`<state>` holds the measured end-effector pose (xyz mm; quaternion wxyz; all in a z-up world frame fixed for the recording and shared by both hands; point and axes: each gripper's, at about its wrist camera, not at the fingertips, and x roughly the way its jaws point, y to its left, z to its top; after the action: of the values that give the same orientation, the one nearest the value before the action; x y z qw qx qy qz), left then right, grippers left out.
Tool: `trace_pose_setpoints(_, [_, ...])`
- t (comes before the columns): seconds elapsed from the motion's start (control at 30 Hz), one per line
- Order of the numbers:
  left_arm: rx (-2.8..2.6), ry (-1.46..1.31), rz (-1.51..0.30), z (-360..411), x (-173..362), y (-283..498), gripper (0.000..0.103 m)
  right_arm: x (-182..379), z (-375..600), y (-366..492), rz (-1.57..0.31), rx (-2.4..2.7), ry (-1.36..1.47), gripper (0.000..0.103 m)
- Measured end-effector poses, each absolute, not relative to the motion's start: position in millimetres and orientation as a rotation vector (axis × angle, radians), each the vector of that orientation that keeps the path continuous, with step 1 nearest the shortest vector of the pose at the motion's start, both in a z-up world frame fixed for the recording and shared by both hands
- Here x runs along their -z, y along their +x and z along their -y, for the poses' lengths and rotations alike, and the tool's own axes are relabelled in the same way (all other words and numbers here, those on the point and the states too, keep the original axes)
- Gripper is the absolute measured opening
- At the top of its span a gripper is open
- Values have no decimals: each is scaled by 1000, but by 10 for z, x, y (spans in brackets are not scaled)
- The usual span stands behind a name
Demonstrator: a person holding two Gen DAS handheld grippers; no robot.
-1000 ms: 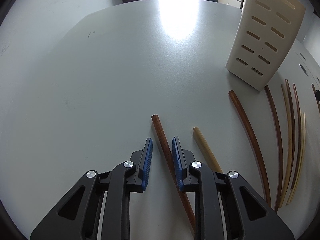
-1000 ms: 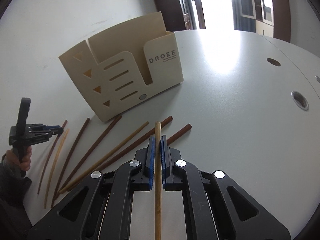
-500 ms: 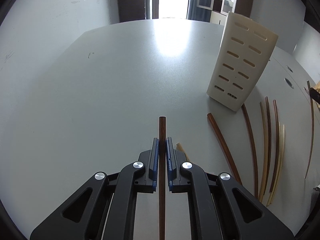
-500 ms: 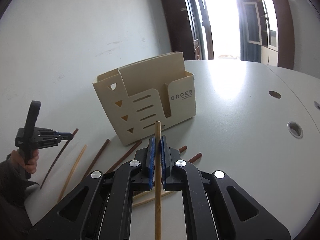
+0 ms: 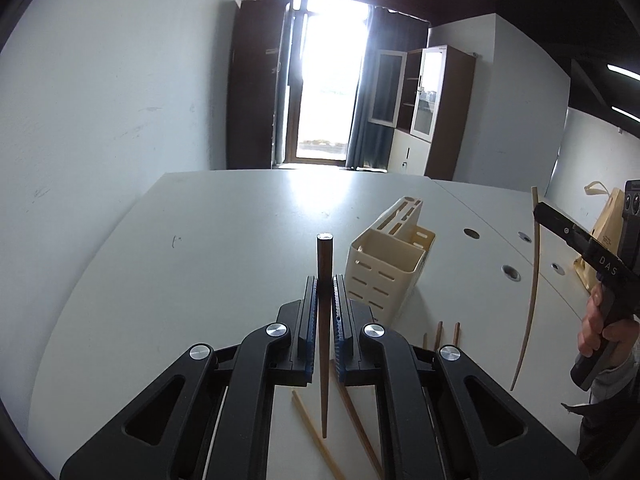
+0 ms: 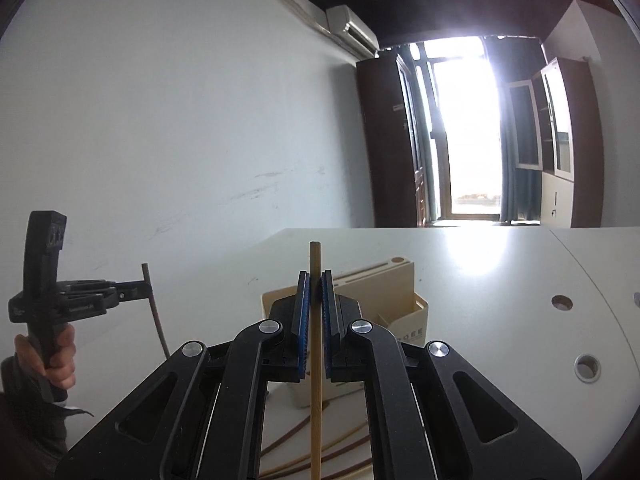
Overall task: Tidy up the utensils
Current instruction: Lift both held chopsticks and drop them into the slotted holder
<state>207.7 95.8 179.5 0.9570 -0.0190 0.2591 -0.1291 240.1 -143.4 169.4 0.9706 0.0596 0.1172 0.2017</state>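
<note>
My left gripper (image 5: 324, 280) is shut on a dark brown chopstick (image 5: 323, 320) and holds it upright, lifted off the white table (image 5: 200, 240). My right gripper (image 6: 315, 280) is shut on a light wooden chopstick (image 6: 315, 360), also upright and lifted. The cream utensil holder (image 5: 386, 264) stands on the table just right of the left gripper; in the right wrist view the holder (image 6: 392, 292) is behind the right gripper. Each gripper shows in the other's view, the right one (image 5: 576, 240) and the left one (image 6: 132, 292).
Several loose chopsticks (image 5: 320, 444) lie on the table below the left gripper, more lie in front of the holder (image 6: 320, 456). Round cable holes (image 6: 587, 367) dot the right side of the table. A paper bag (image 5: 604, 232) stands at far right.
Both grippers have risen from the table and tilted up, each carrying its chopstick. A second ago the left gripper was open around the dark chopstick; it has since closed on it.
</note>
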Motion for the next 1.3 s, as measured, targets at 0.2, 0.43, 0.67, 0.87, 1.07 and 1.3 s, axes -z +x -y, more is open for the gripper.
trace_pose_setpoints(0.2, [264,-65,-469,-703,-2307,2285,7,-2081,1276,2610,-138,-416,147,6])
trace_pose_setpoints(0.43, [249,-31,-412,-433,-2851,2392,7,-2326,1275,2712,-49,-368,180,6])
trace_pose_setpoints(0.67, [198,-52,-347,-367,-3414,2567,7,-2479,1191,2924,0,-298,198,6])
trace_pose_setpoints(0.87, [201,-122,-315,-317,-3538,2802,7,-2322,1074,2954,159,-151,191,6])
trace_pose_setpoints(1.07, [222,-165,-351,-261,-3207,3071,7,-2121,1061,3104,174,-148,249,6])
trace_pose_setpoints(1.3, [241,-198,-445,-290,-2631,3296,7,-1865,1156,3255,127,-154,276,6])
